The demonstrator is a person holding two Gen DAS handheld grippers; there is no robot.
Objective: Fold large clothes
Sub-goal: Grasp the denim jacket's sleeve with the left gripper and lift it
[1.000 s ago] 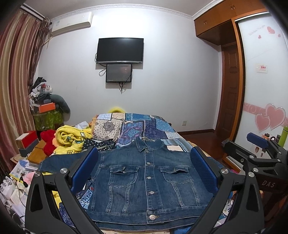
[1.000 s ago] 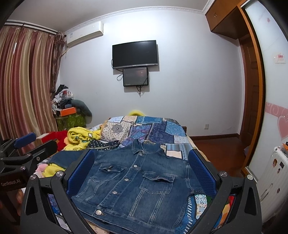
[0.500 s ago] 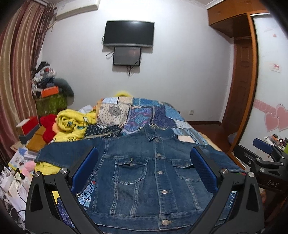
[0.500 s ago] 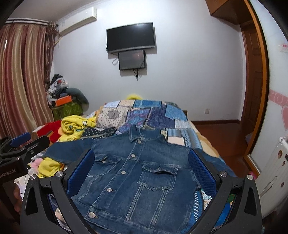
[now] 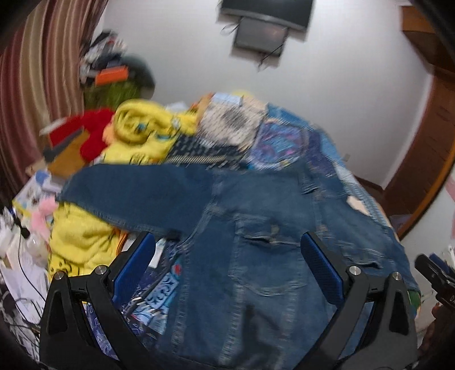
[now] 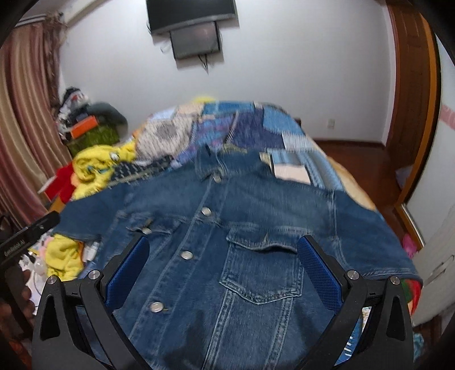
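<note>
A blue denim jacket (image 5: 256,242) (image 6: 256,227) lies front up and buttoned on the bed, collar at the far end, both sleeves spread sideways. My left gripper (image 5: 227,256) hovers open over the jacket's left half, near its chest pocket. My right gripper (image 6: 221,259) stands open above the right chest pocket, nothing between its blue pads (image 6: 318,270). Each gripper's tip shows at the edge of the other's view. Both views are motion-blurred.
A patchwork quilt (image 6: 250,128) covers the bed. Yellow blankets (image 5: 142,133) and a red plush (image 5: 91,133) pile at the left with boxes and cables. A TV (image 6: 193,14) hangs on the far wall. A wooden door (image 6: 412,85) stands at right.
Both grippers have dropped and moved forward over the jacket, which now fills more of each view. The left view has swung toward the left sleeve. Both stay open.
</note>
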